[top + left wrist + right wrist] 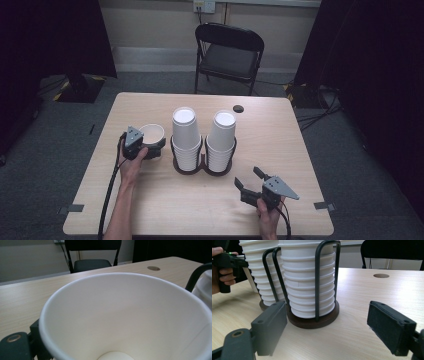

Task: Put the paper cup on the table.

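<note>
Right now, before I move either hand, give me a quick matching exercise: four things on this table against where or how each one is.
Things:
1. single paper cup
2. right gripper
3. cup holder
4. round hole

States:
A. fingers wide apart, nothing between them
B. in the tabletop near the far edge
C. upright, mouth up, between the left gripper's fingers
D. holds two stacks of upside-down cups

Pairs: 1-C, 2-A, 3-D, 4-B
</note>
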Tool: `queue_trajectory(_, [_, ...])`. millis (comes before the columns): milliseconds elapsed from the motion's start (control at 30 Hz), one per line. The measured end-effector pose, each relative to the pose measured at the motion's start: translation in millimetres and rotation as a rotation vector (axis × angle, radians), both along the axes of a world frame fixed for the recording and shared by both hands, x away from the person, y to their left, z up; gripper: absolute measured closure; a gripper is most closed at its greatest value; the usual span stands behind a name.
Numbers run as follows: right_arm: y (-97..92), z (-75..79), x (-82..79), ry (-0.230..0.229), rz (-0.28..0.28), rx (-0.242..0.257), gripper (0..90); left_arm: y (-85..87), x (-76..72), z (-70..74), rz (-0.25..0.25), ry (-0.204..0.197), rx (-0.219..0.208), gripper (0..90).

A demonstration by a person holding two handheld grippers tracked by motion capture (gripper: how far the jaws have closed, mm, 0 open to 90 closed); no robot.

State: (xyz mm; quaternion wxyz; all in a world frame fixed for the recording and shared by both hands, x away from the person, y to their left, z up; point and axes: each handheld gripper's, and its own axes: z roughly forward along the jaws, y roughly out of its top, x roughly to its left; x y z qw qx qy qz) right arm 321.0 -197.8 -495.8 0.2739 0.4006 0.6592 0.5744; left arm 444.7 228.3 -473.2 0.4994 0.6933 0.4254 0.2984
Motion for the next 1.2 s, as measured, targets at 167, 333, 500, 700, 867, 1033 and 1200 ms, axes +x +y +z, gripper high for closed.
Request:
queue_trajectory(167, [0.2,0.1,-0.6,0.002,0.001,0.000,15.6,0.0,0.4,-5.4,0.002,0.028,0.006,10.6])
queue_trajectory(333, [0.3,0.1,-0.3,0.000,0.004,-0.001,15.6,1.5,-0.1,-12.0,0.019,0.078,-0.008,12.7])
queue_trajectory(500, [0.3,0.1,-0.2,0.000,0.002,-0.002,15.6,1.6,-0.7,-15.6,0.035,0.115,0.021,14.9])
queue_trajectory(700, [0.6,0.1,-0.3,0.001,0.004,-0.004,15.6,1.9,-1.8,-21.4,0.053,0.156,0.039,15.4])
queue_trajectory(867, [0.7,0.1,0.2,0.003,0.004,-0.006,15.7,0.9,-3.1,-22.0,0.060,0.183,0.069,15.5])
queue_trajectory(1033, [0.8,0.2,0.1,0.004,0.002,-0.005,15.7,0.6,-5.0,-20.4,0.058,0.190,0.077,15.6])
queue_trajectory(1200, [0.6,0.2,-0.2,0.003,0.002,-0.004,15.6,1.4,-9.8,-20.0,0.072,0.187,0.068,15.6])
